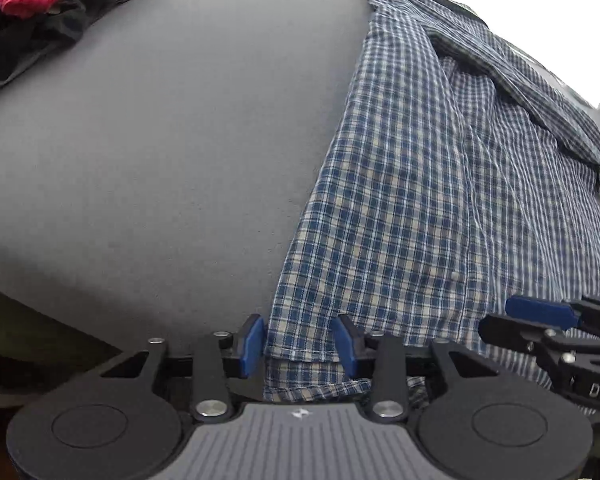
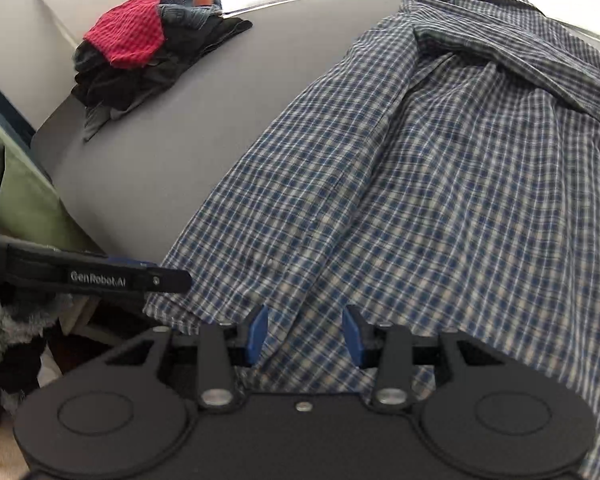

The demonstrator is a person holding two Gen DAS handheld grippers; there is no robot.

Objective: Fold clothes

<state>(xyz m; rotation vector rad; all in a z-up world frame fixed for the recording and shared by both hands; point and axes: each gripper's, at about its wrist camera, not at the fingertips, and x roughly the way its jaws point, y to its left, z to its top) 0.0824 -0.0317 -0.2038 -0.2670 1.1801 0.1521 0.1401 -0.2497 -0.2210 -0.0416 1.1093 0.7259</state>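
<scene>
A blue and white checked shirt (image 1: 420, 180) lies spread on the grey table (image 1: 160, 140), with its collar end far off and its hem at the near edge. My left gripper (image 1: 300, 342) stands open over the hem's left corner, with cloth lying between the blue pads and not pinched. In the right wrist view the same shirt (image 2: 420, 180) fills the right half. My right gripper (image 2: 305, 334) is open over the hem further right, with fabric between its pads. Each gripper shows in the other's view: the right gripper's finger (image 1: 540, 312) and the left gripper's finger (image 2: 168, 276).
A pile of dark clothes topped by a red knit piece (image 2: 128, 36) sits at the table's far left corner (image 1: 32, 12). The bare grey top (image 2: 160, 160) stretches left of the shirt. Green fabric (image 2: 32, 208) and a furry grey item (image 2: 8, 320) lie beyond the left edge.
</scene>
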